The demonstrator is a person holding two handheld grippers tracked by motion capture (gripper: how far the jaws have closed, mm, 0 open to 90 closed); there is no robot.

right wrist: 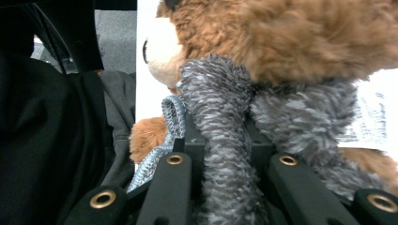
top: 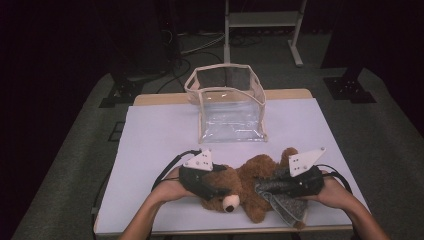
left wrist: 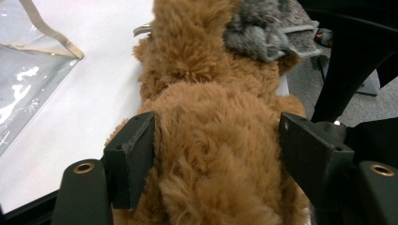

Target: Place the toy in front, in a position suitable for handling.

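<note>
Dressing the teddy bear (top: 240, 187)

Lower frame: left gripper (left wrist: 216, 154) jaws released, straddling its head; right gripper (right wrist: 230, 154) clamps grey knit garment (right wrist: 220, 140), stretching it on.

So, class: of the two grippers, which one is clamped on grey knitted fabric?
The right gripper: its jaws pinch the grey knitted garment, while the left gripper stands open around the teddy bear.

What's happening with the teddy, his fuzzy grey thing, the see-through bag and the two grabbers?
Teddy bear: lying flat on the white table cover.
Grey fuzzy cloth: draped on the bear, pinched.
Clear bag: standing upright, open at the top, nothing visible inside.
Left gripper: jaws apart either side of the bear's head.
Right gripper: closed on the grey cloth.
</note>
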